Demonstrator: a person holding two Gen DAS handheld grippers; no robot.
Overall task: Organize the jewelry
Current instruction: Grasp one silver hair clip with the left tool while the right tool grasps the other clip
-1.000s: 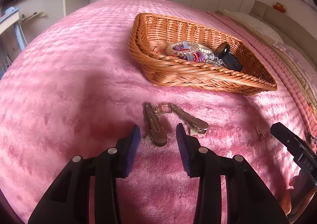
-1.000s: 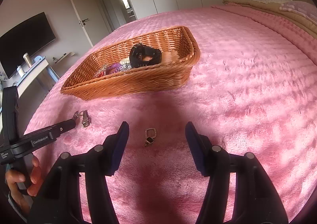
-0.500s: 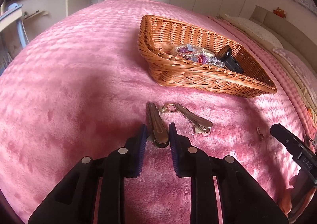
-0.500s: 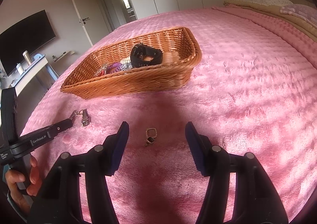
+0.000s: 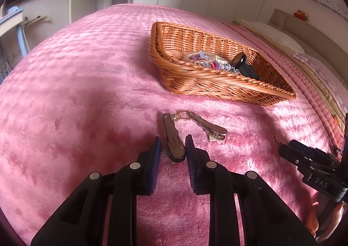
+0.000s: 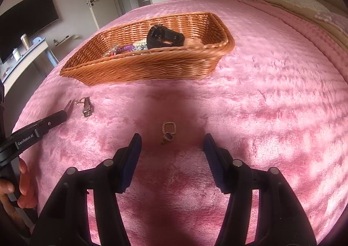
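Two metal clips joined by a small gold link lie on the pink bedspread (image 5: 87, 93). My left gripper (image 5: 173, 143) is shut on the near end of the left clip (image 5: 171, 135); the other clip (image 5: 208, 127) lies free to its right. A small sparkly ring-shaped jewel with a dark stone (image 6: 168, 131) rests just ahead of my right gripper (image 6: 171, 139). Its jaws are closing, and their pads stand well clear of the jewel. The wicker basket (image 5: 217, 85) behind holds beaded bracelets (image 5: 204, 59) and a black watch (image 5: 244, 67).
From the right wrist view the basket (image 6: 152, 69) sits beyond the jewel, the clips (image 6: 86, 107) and my left gripper (image 6: 63, 115) at the left with a hand (image 6: 24, 182) on its handle. Pillows (image 5: 280, 34) line the bed's right side. A desk (image 6: 24, 54) stands off the left edge.
My left gripper's jaws have narrowed from wide apart to closed on the near clip's end. The right gripper's jaws have come in slightly, and its view has rolled a little.
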